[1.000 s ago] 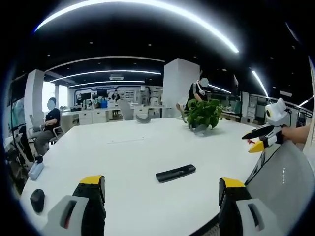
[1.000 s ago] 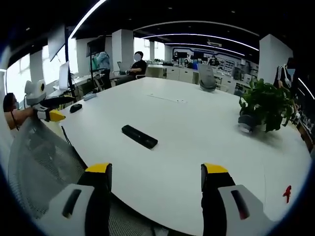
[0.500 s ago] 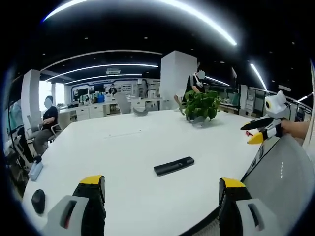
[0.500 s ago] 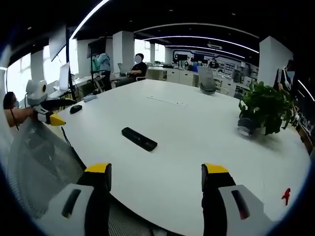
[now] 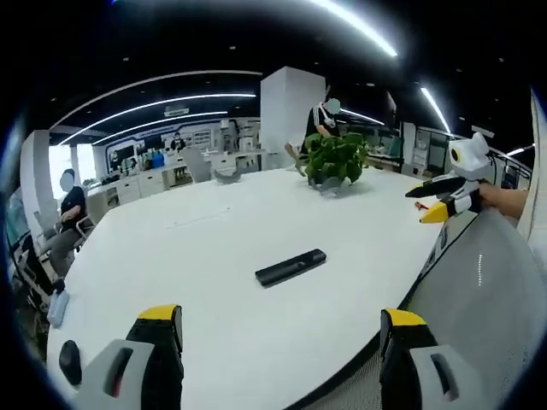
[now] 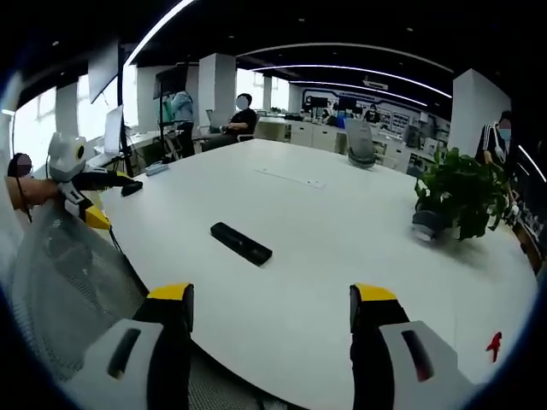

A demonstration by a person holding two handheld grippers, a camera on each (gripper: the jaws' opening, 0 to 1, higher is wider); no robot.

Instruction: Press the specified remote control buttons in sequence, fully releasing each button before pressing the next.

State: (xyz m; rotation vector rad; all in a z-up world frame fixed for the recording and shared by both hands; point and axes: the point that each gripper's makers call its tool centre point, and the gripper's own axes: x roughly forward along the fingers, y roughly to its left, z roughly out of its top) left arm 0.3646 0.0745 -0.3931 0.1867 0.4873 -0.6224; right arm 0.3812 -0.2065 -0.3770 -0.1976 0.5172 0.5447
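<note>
One black remote control [image 5: 291, 267] lies flat on the big white table [image 5: 214, 248], out in the open part and well apart from both grippers. In the left gripper view its long side runs from lower left up to the right. In the right gripper view it [image 6: 242, 243] runs from upper left down to the right. One potted plant [image 6: 457, 192] stands far off on the table. The left gripper [image 5: 282, 329] is spread wide and holds nothing. The right gripper [image 6: 269, 312] is wide and holds nothing too.
</note>
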